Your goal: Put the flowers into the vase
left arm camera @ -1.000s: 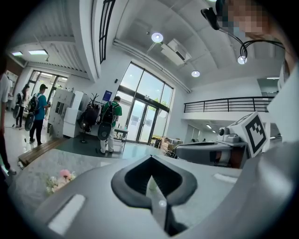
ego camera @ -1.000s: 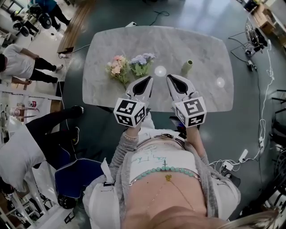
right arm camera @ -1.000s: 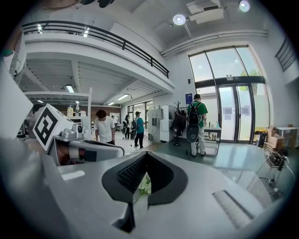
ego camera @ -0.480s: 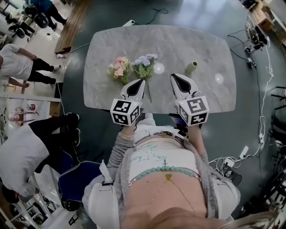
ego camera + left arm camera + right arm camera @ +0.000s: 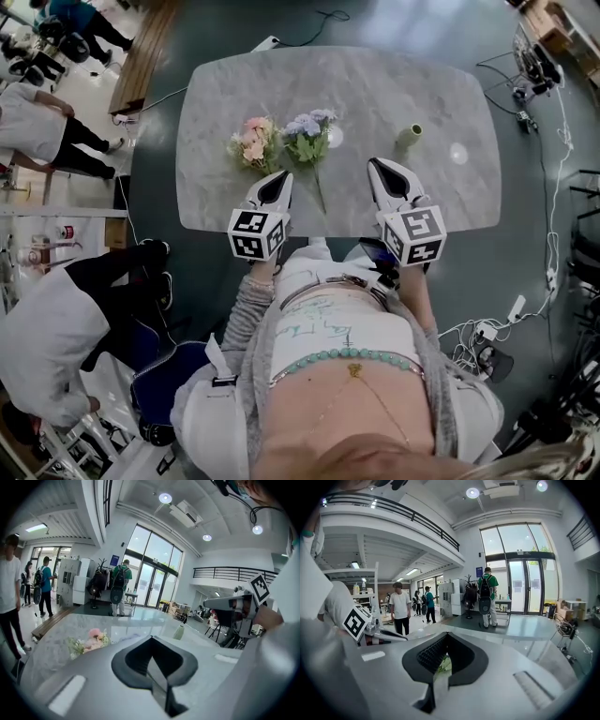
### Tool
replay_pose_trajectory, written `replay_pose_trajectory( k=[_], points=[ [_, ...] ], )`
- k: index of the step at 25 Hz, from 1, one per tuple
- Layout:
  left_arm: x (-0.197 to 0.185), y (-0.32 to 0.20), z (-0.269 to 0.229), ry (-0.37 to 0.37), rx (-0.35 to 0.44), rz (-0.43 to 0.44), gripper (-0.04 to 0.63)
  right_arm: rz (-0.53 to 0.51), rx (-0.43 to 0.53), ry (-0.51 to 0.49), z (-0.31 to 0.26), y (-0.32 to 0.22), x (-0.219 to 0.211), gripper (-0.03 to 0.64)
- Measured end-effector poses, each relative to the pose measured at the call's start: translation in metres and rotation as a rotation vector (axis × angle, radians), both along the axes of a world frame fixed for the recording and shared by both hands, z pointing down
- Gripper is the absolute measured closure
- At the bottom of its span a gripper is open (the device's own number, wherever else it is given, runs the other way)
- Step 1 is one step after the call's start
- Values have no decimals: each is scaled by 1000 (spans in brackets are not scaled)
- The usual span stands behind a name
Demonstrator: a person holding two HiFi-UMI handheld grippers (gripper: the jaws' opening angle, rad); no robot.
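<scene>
A pale marble table (image 5: 375, 84) stands on a dark floor in a big hall with tall glass doors (image 5: 520, 588), and the person holding the tools stands at its near edge. The left gripper (image 5: 277, 180) hangs over that near edge with its two jaws pressed together at the tips and nothing between them; only the hollow behind the tips is open. The right gripper (image 5: 383, 171) is level with it, well apart to the side, and its jaws are pressed together and empty as well. A bit of green leaves (image 5: 442, 664) shows through its hollow from the table beyond. A bunch of pink flowers (image 5: 251, 145) lies flat on the table just ahead of the left gripper and a little to its left. A bunch of purple flowers (image 5: 307, 136) lies beside it, ahead of the left gripper and to its right, with its stem (image 5: 319, 192) running back into the gap between the two grippers. The small green vase (image 5: 408, 136) stands upright ahead of the right gripper and slightly to its right, apart from both bunches and holding no flowers. Neither gripper touches the flowers or the vase. Far off to the left of the left gripper, several people (image 5: 37, 131) stand on a lighter floor
</scene>
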State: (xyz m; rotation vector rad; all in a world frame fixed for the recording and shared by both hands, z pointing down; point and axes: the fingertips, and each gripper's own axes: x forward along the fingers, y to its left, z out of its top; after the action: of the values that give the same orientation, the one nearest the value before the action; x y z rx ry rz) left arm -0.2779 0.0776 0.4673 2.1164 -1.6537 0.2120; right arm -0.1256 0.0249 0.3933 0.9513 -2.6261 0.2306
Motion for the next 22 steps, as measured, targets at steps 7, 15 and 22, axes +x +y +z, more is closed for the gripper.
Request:
replay_pose_trajectory(
  k=[7,15,22],
  points=[
    [-19,5,26,-1,-75,-48,589,38,-15,6,5,-7,12,591],
    [-39,10,54,-7,-158,-108,589,59,-17,16,4,-19,26,591],
    [-50,12,81,-32,-233,-130,589,71,-37,31,9,-19,40,591]
  ],
)
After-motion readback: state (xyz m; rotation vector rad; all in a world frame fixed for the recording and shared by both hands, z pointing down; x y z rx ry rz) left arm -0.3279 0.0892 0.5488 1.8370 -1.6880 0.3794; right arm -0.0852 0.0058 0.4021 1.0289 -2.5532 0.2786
